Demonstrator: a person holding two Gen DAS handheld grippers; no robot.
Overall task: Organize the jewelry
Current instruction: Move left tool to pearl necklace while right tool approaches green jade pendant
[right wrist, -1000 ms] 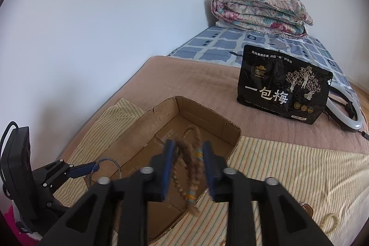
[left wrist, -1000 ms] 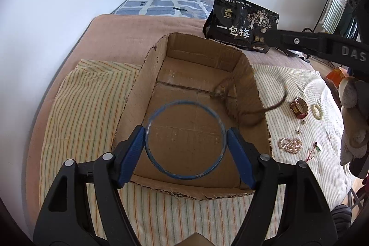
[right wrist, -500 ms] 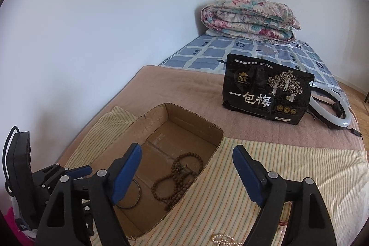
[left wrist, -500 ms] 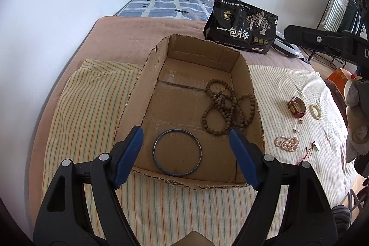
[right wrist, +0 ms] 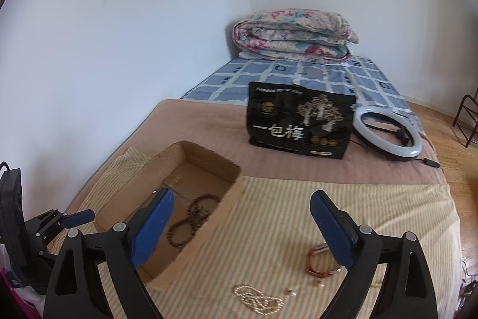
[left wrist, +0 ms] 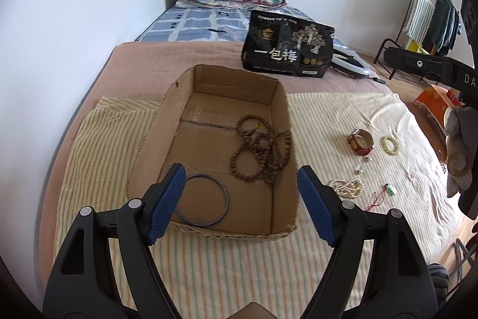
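Inside the cardboard box (left wrist: 191, 121) lie a thin dark bangle (left wrist: 203, 201) at the near end and a tangle of brown wooden beads (left wrist: 261, 150) to its right. Both the left gripper (left wrist: 240, 201) and right gripper (right wrist: 240, 229) gape wide, holding nothing, above a striped cloth (right wrist: 269, 217) where pearls (right wrist: 258, 299) rest.

both jaws wide now: the left hand-held gripper (left wrist: 240, 202) has let go of the dark bangle (left wrist: 201, 200), lying lower left in the cardboard box (left wrist: 143, 145); the right hand-held gripper (right wrist: 239, 224) dropped the brown bead strand (left wrist: 263, 150) mid-frame.
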